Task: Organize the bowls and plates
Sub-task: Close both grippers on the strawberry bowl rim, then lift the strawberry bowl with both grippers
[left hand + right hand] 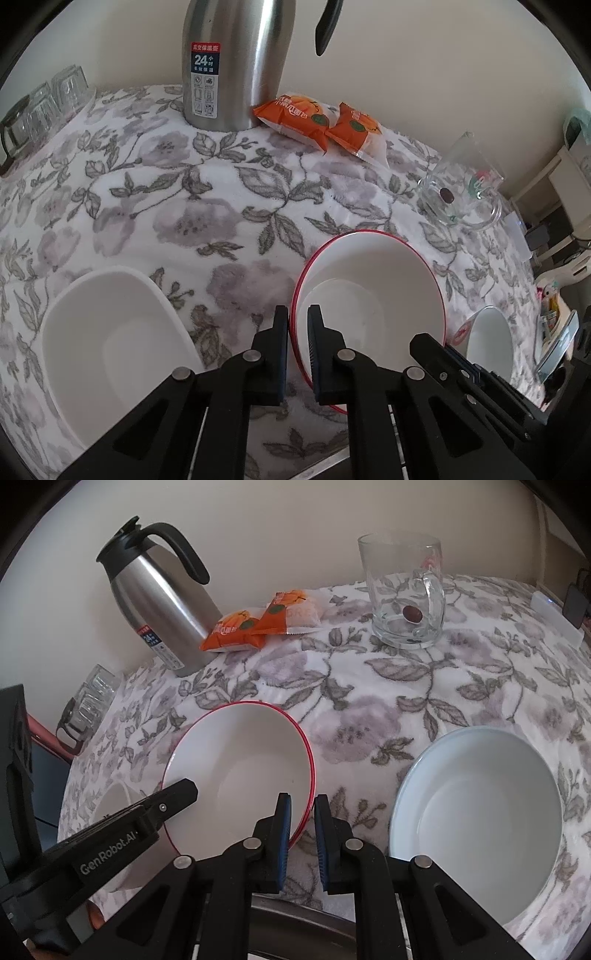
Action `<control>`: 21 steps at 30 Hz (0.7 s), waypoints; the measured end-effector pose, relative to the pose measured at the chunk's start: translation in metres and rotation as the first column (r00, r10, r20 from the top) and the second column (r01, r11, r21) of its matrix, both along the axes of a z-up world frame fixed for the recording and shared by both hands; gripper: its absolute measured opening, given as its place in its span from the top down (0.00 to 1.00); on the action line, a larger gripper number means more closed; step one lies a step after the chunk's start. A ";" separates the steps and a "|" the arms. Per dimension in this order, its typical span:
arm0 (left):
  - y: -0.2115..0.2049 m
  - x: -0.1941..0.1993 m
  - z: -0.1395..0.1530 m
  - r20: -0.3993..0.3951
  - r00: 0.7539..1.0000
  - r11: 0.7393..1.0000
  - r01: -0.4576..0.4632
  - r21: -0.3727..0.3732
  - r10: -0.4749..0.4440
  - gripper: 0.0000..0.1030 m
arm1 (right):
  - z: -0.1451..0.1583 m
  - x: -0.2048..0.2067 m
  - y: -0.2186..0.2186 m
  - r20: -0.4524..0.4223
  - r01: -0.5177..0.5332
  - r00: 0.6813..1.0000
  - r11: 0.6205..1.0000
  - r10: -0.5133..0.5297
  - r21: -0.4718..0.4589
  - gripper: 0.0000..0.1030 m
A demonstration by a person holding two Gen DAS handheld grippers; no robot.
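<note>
Red-rimmed bowl (373, 291) on floral worktop (166, 206), near rim hidden behind left hand-held gripper (297, 347) and right hand-held gripper (303, 834), each straddling it narrowly, contact unclear, white dish (110, 339) left, cut off.

1. The tablecloth (369, 686) is soft, fuzzy cloth with a matt nap, printed with grey leaves and mauve flowers
2. The red-rimmed bowl (240, 753) looks like glazed ceramic, smooth with a soft sheen
3. The pale blue bowl (476, 805) has the same smooth glazed look
4. The white dish (110, 332) is smooth and nearly matt; ceramic or plastic, I cannot tell
5. The jug (159, 602) is brushed metal, streaked with light, with a glossy black plastic handle and lid
6. The mug (402, 590) is clear, shiny glass
7. The snack packets (258, 626) are glossy, crinkled plastic film
8. Both grippers' fingers (284, 834) are matt black plastic with ribbed blue pads
</note>
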State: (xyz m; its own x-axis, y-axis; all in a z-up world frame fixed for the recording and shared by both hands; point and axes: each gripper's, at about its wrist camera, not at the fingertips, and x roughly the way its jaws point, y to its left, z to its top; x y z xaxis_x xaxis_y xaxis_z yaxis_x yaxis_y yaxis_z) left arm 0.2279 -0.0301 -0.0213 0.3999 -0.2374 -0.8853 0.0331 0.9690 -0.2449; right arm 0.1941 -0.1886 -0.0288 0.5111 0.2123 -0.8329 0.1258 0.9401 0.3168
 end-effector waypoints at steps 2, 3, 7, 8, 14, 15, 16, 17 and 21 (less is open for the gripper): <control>0.002 -0.001 0.002 -0.002 1.000 1.000 -0.007 -0.017 0.007 0.90 | 0.002 -0.001 0.000 0.007 0.001 1.000 1.000 -0.001 -0.002 0.87; 0.002 -0.001 0.005 0.002 1.000 1.000 -0.008 -0.019 0.009 0.90 | 0.004 -0.002 0.000 0.012 0.000 1.000 1.000 0.000 -0.005 0.87; 0.001 -0.004 0.018 0.030 0.999 1.000 -0.015 -0.018 0.016 0.90 | 0.017 -0.005 0.001 0.048 0.000 0.999 1.000 0.001 -0.013 0.87; 0.001 -0.005 0.022 0.039 0.999 1.000 -0.016 -0.021 0.017 0.90 | 0.021 -0.006 0.000 0.059 0.001 0.998 1.000 0.000 -0.014 0.87; 0.000 -0.015 0.054 0.098 0.995 0.999 -0.013 -0.043 0.017 0.90 | 0.046 -0.016 -0.002 0.103 0.006 0.995 1.000 -0.004 -0.013 0.87; 0.000 -0.017 0.059 0.107 0.994 0.999 -0.012 -0.046 0.017 0.90 | 0.049 -0.018 -0.003 0.107 0.008 0.994 1.000 -0.007 -0.011 0.87; 0.000 -0.020 0.066 0.117 0.993 0.999 -0.010 -0.050 0.016 0.90 | 0.053 -0.019 -0.004 0.111 0.011 0.994 1.000 -0.010 -0.010 0.87; 0.000 -0.023 0.071 0.124 0.992 0.999 -0.009 -0.053 0.015 0.90 | 0.058 -0.023 -0.004 0.117 0.014 0.993 1.000 -0.012 -0.010 0.87; 0.001 -0.036 0.090 0.153 0.988 0.998 -0.005 -0.063 0.015 0.90 | 0.074 -0.034 -0.006 0.137 0.018 0.990 1.000 -0.017 0.000 0.87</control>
State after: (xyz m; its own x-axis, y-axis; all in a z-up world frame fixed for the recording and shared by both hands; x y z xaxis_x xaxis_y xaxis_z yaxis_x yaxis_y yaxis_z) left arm 0.1915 -0.0293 0.0687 0.5327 -0.2854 -0.7967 0.0652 0.9525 -0.2976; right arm 0.1597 -0.1943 0.0449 0.6242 0.2014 -0.7549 0.0977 0.9385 0.3311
